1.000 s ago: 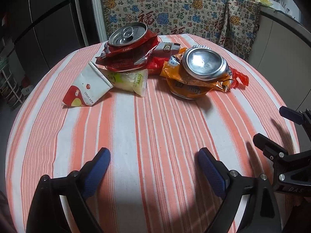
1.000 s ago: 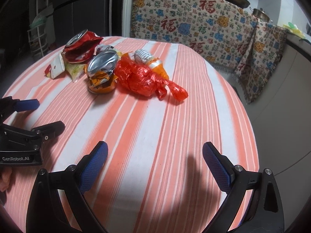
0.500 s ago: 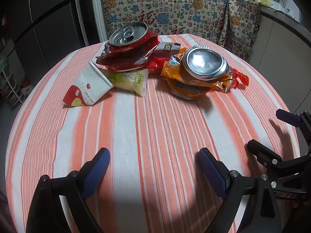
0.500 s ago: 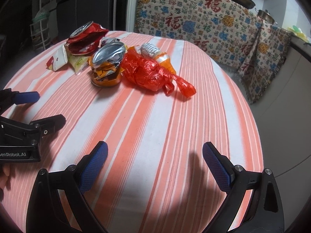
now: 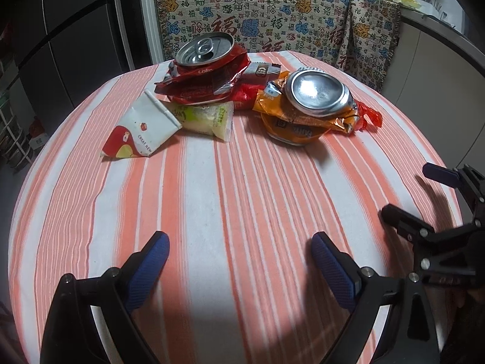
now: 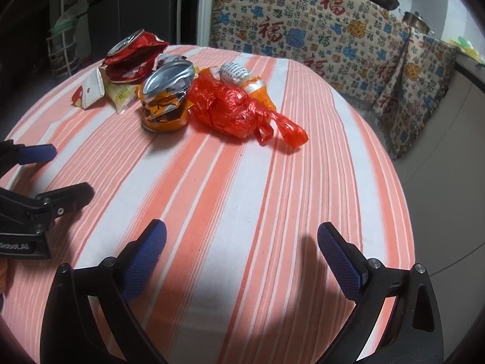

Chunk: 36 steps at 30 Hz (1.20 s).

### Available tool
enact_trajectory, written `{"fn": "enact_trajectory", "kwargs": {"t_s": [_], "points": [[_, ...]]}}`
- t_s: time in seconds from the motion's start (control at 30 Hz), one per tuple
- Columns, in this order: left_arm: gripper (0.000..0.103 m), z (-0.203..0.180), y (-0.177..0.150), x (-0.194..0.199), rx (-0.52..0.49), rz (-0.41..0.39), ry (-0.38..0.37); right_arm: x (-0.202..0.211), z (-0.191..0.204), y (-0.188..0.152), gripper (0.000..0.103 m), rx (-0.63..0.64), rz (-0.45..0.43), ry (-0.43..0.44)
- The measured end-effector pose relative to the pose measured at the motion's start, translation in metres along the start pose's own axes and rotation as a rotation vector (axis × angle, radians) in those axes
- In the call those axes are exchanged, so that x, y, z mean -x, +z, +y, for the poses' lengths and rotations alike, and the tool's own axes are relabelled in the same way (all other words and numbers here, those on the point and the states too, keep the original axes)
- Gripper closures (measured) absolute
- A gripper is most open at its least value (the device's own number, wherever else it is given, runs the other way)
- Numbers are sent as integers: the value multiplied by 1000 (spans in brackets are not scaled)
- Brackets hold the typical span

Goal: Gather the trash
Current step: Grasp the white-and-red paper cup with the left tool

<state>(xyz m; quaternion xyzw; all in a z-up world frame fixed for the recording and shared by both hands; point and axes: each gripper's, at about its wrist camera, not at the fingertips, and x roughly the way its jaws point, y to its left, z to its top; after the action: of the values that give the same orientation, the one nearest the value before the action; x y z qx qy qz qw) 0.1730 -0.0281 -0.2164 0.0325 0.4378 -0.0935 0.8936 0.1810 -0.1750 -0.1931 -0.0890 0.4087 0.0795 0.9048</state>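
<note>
Both the left tongs and the right tongs are hovering wide and empty over the near part of the striped counter, well apart from the trash lying across it: crushed red can, crushed orange can, red plastic bag and white wrapper.

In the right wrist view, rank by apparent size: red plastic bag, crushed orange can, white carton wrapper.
1. Red plastic bag, clearly largest.
2. Crushed orange can.
3. White carton wrapper, smallest, though it lies farther away and is partly hidden, so its true size is unsure.
</note>
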Motion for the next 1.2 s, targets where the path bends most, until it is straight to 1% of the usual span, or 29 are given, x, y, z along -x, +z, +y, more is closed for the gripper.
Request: {"fn": "enact_trajectory", "kwargs": {"t_s": [0.1,0.17,0.23,0.33,0.4,0.47,0.53,0.6,0.67,0.73,0.83,0.87,0.9,0.93,0.97,1.0,1.07,1.2], "points": [[7,13,-3,5,11,-6,-25,-1,0,0,2,-6,3,5],[7,27,0,5,8,-2,-23,-1,-2,0,2,-7,4,7],[7,47,8,5,7,-13,-23,-2,-2,0,2,-10,6,10],[7,80,24,0,-11,-26,-71,-2,-3,0,2,-15,8,17],[7,96,38,-5,-66,-27,-100,-3,-3,0,2,-20,10,23],[7,108,52,-10,-116,-37,-86,-4,-4,0,1,-28,15,30],[7,115,67,-18,-170,-30,-112,-5,-7,1,1,-33,19,36],[7,117,79,-28,-220,-11,-148,-5,-8,1,1,-37,21,42],[7,117,88,-38,-274,-5,-156,-7,-9,1,1,-44,25,48],[7,113,94,-48,-321,7,-174,-7,-10,1,1,-50,29,56],[8,108,94,-57,-366,23,-226,-8,-11,1,1,-58,33,66],[10,105,92,-58,-384,32,-241,-8,-12,1,1,-59,34,67],[19,103,91,-60,-393,38,-249,-8,-12,1,1,-59,34,67],[25,104,91,-58,-383,27,-258,-8,-12,1,1,-59,34,67],[41,108,90,-54,-359,18,-261,-8,-12,1,1,-59,34,68],[49,113,90,-51,-332,16,-262,-8,-12,1,1,-59,34,68],[54,120,86,-46,-270,11,-267,-8,-12,1,1,-59,34,68],[55,117,66,-27,-170,23,-208,-9,-12,2,1,-61,34,69]]}}
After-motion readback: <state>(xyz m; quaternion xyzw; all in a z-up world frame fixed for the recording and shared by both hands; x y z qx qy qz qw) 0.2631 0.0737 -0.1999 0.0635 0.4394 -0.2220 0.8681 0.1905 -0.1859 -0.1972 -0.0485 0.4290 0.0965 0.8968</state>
